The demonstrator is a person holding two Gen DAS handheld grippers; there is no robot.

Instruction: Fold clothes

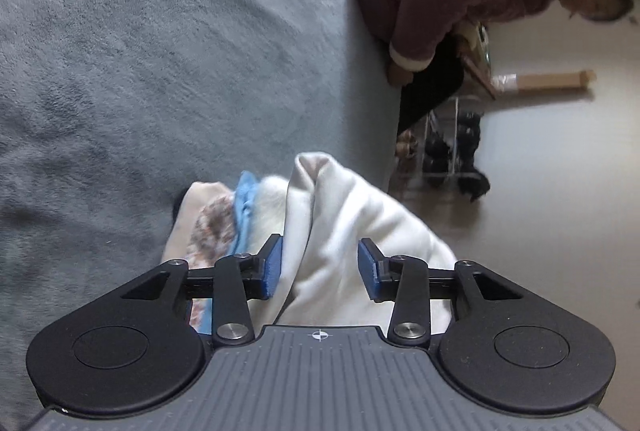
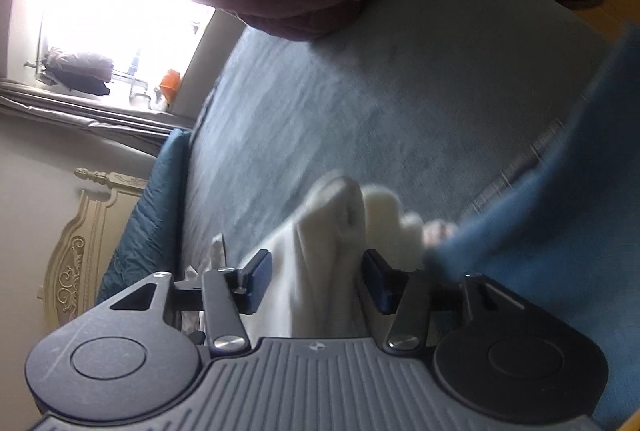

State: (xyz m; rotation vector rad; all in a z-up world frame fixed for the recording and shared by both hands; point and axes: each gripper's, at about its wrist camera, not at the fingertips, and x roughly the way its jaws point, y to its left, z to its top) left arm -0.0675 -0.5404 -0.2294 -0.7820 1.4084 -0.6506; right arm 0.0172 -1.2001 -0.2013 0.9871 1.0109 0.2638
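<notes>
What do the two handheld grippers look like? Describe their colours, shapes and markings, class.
The left gripper has black linkage arms with silver pivot screws, two round black discs at its sides, a ribbed grey body bearing a small white crosshair mark, and blue ridged finger pads. The right gripper has the same build, with darker blue pads and a similar small round mark.
</notes>
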